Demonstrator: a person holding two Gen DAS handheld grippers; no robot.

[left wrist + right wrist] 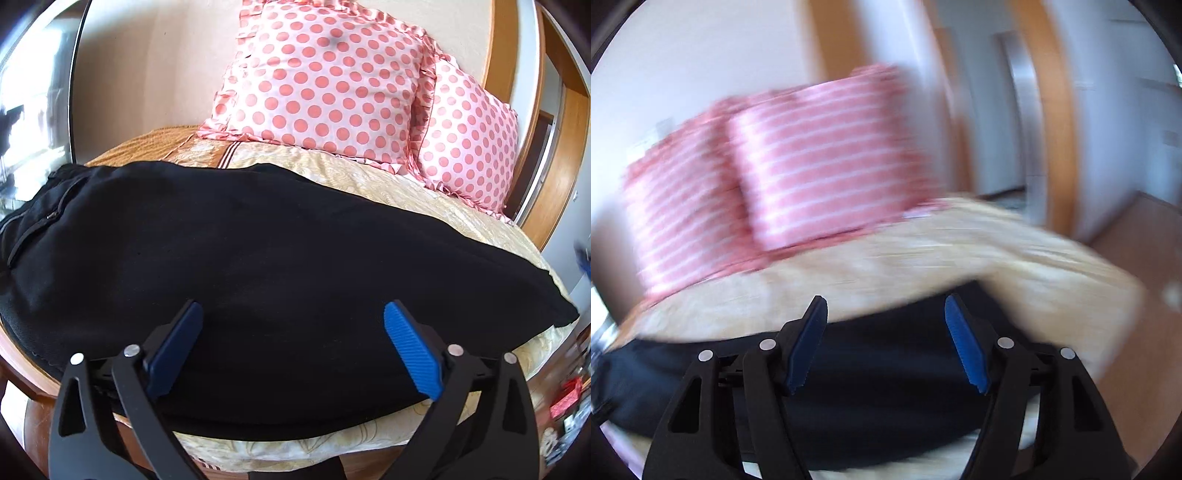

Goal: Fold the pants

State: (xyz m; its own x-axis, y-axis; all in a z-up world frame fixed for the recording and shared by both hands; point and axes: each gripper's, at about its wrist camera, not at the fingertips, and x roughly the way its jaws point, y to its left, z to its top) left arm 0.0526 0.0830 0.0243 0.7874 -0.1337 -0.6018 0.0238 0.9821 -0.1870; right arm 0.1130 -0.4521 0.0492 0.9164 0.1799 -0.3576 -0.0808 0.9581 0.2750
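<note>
The pants (258, 266) are lying flat across the near part of the bed (424, 192), black, stretched left to right, with the zip and waist end at the left and the narrower leg end tapering off to the right; they are looking already doubled leg on leg, though the dark cloth is hiding the layers. The left gripper (293, 347) is hanging over the near edge of the pants with its 2 blue pads spread wide, gripping nothing. The right gripper (886, 343) is likewise spread and empty above the leg end; its view is badly smeared, so contact with the cloth cannot be told. Beyond the pants, 2 pillows (325, 81) are leaning against the wall. By my reading, the grasp for the next fold is being set up: each gripper is needing to come down onto an edge, pinch through all layers, and carry one end over the other.
</note>
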